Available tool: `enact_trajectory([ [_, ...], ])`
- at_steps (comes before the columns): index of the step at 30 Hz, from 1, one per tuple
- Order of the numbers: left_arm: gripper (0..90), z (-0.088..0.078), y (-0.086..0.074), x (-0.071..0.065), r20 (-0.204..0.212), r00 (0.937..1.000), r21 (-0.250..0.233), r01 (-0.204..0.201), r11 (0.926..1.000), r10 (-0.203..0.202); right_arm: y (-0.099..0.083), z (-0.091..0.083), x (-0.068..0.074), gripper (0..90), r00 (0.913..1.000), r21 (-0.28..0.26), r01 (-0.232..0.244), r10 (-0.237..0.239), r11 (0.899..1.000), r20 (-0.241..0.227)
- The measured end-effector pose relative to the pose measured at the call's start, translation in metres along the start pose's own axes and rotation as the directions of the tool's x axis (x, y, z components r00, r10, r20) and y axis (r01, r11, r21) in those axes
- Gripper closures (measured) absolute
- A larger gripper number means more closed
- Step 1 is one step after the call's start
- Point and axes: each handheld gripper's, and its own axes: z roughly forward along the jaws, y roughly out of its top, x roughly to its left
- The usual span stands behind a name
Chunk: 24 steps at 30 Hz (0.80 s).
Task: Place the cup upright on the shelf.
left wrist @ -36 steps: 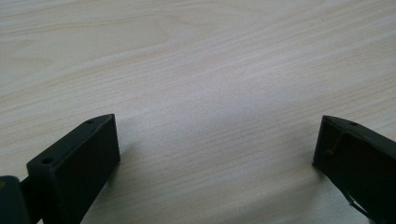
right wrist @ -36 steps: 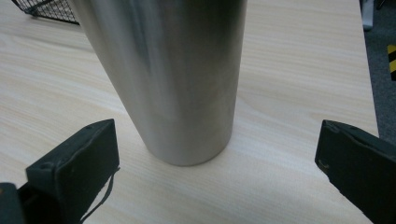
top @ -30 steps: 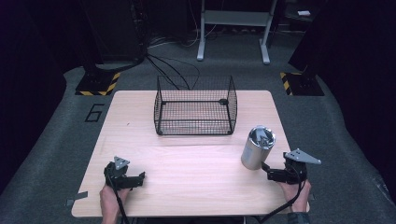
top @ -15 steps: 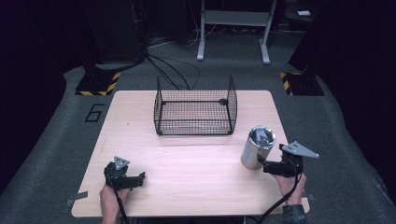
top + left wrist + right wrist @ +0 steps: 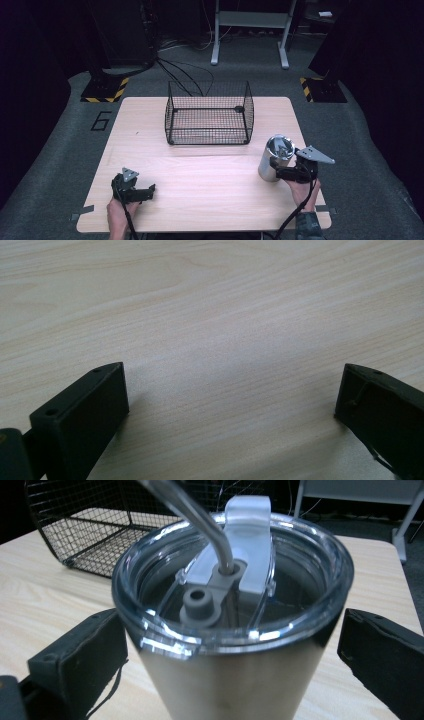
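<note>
Steel tumbler (image 5: 274, 158) stands on the surface (image 5: 210, 185), straddled by your right hand-held gripper (image 5: 278, 171), jaws apart, not yet clamped. Your left hand-held gripper (image 5: 141, 192) rests apart, empty; the basket (image 5: 209, 120) holds nothing, so nearly everything seems left.

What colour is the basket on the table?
The basket is black wire mesh, and it shows best in the high view.
</note>
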Motion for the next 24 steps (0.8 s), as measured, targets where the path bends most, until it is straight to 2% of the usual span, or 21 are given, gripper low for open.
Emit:
enact_trajectory([
  [8,0.3,0.0,0.0,0.0,-0.003,1.0,-0.004,0.001,1.0,-0.001,0.004,0.009,0.002,0.0,1.0,-0.016,-0.001,0.001,1.0,0.001],
  [11,0.3,0.0,0.0,0.0,0.001,1.0,0.0,0.0,1.0,0.0,0.004,0.012,0.002,0.0,1.0,-0.042,-0.003,0.003,0.999,-0.007],
  [24,0.4,0.0,0.0,0.0,-0.002,1.0,-0.005,0.002,1.0,-0.002,0.004,0.02,0.001,0.0,0.9998,-0.063,-0.011,0.01,0.998,-0.017],
])
